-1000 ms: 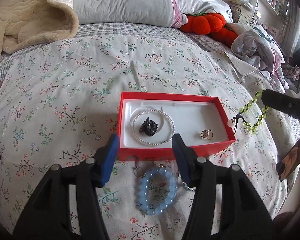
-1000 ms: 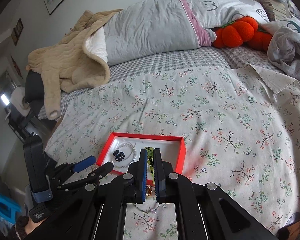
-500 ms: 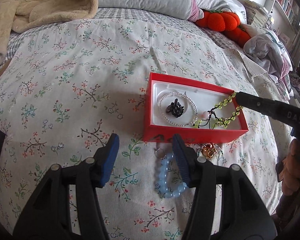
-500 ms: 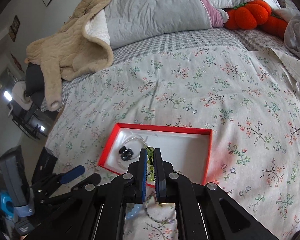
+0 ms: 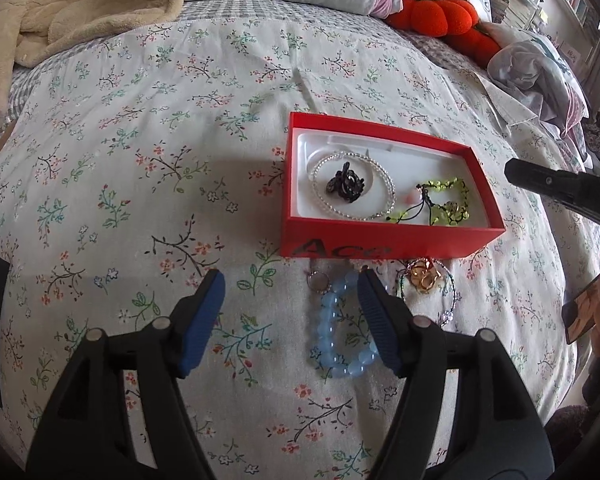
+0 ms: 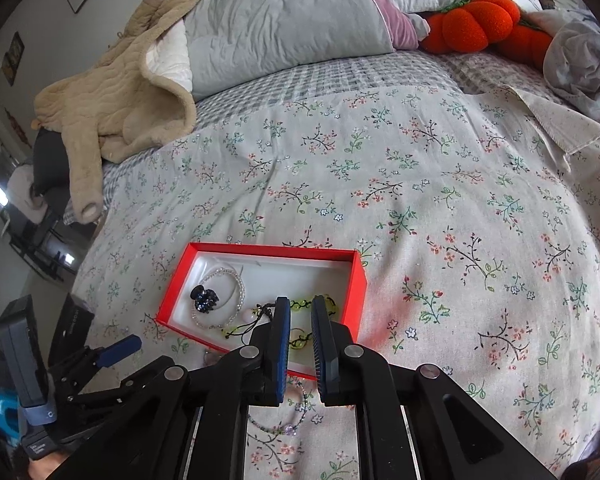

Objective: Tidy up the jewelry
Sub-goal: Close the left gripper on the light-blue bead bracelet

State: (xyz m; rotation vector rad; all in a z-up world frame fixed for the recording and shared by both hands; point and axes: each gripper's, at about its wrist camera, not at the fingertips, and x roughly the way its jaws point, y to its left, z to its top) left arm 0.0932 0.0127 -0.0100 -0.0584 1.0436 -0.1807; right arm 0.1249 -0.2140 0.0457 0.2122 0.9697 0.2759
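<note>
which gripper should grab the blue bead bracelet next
Left. The left gripper is open and low over the bedspread, with the blue bead bracelet right by its right finger. The right gripper is open over the red box.

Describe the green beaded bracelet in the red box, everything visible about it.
The green beaded bracelet is translucent yellow-green beads strung on black cord, with loose knotted tails and a pale pink bead at one end. It lies crumpled flat on the white lining at the right end of the red box, beside the clear bead ring. No fingers hold it.
</note>
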